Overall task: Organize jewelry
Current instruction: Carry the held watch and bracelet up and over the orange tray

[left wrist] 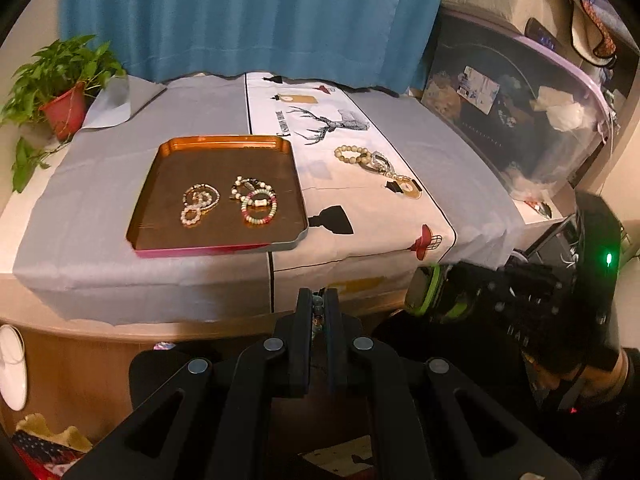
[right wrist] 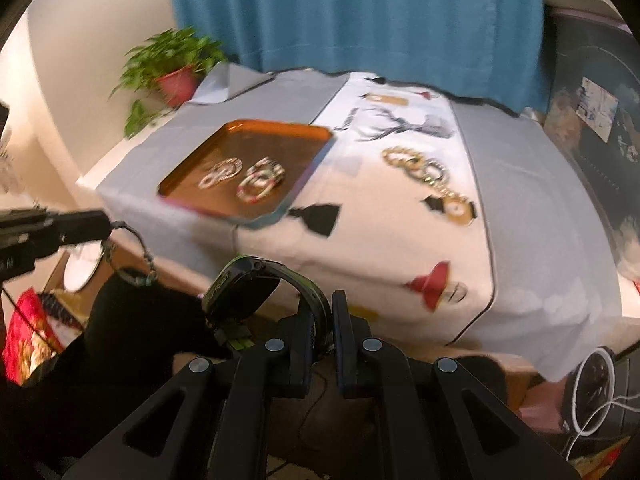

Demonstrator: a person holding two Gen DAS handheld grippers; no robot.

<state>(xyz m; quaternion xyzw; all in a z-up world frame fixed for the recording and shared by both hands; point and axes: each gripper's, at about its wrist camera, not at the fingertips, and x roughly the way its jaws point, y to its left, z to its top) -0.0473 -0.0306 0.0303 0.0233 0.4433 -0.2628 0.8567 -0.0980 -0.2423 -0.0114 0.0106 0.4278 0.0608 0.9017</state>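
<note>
Beads sit pinched in my left gripper (left wrist: pixel 319 308), a dark beaded bracelet (right wrist: pixel 132 256) dangling from its closed tips off the table's near edge. My right gripper (right wrist: pixel 322 316) is clamped on a black watch (right wrist: pixel 244 288) by its strap. Ahead, the orange tray (left wrist: pixel 280 146) holds several bracelets (left wrist: pixel 230 202); more jewelry (left wrist: pixel 370 160) lies on the printed cloth (left wrist: pixel 384 216) beside it.

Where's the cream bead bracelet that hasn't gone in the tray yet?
In the left wrist view the cream bead bracelet lies on the tablecloth right of the orange tray, below the deer print, touching the other loose bracelets.
</note>
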